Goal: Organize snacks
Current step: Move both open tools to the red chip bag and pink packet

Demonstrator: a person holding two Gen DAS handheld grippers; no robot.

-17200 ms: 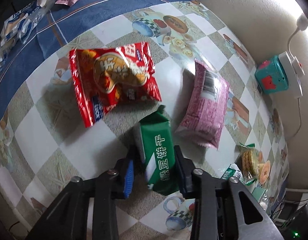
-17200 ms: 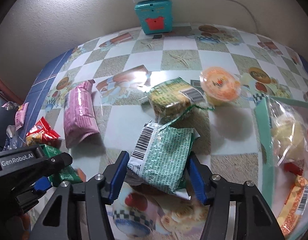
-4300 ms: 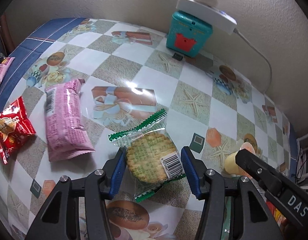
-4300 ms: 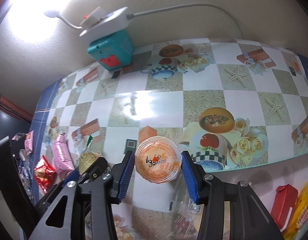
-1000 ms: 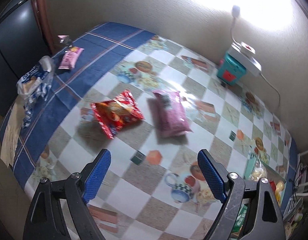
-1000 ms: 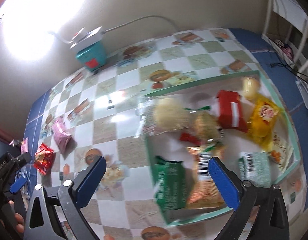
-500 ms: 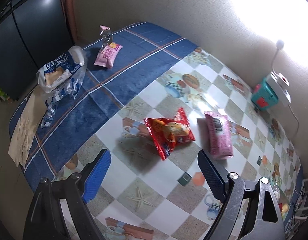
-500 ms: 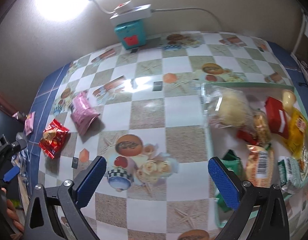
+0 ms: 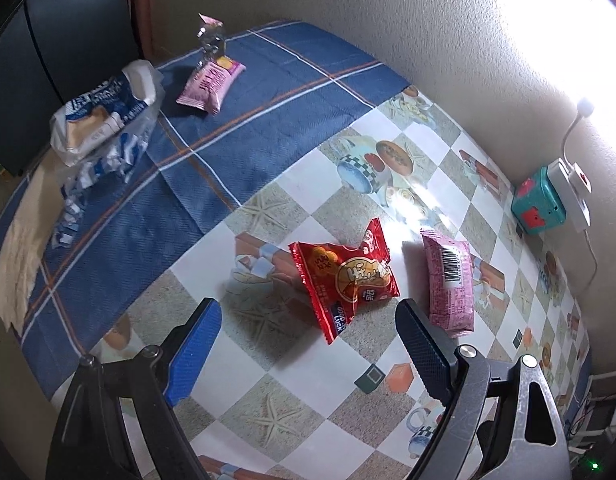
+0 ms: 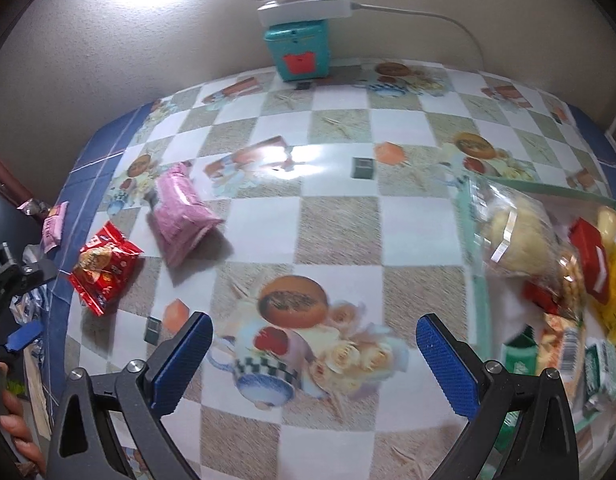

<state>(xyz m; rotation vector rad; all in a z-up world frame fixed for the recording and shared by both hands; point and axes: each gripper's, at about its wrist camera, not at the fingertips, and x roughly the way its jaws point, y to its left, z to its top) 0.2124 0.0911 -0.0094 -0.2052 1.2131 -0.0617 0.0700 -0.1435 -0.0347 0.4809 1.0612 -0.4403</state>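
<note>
Snacks scattered on checkered table (image 9: 276, 364), both grippers empty.
Red snack bag (image 9: 345, 278) lying beside pink packet (image 9: 447, 280); left gripper (image 9: 308, 344) spread wide above red bag; right gripper (image 10: 313, 354) wide, left of snack-filled tray (image 10: 477, 280).

Tablecloth (image 9: 276, 364) is showing white-and-beige checks with starfish and teacup prints, bordering on blue plaid. Red snack packet (image 9: 345, 278) is lying beside a pink packet (image 9: 447, 282); a teal box (image 10: 298, 52) is sitting by the wall.
</note>
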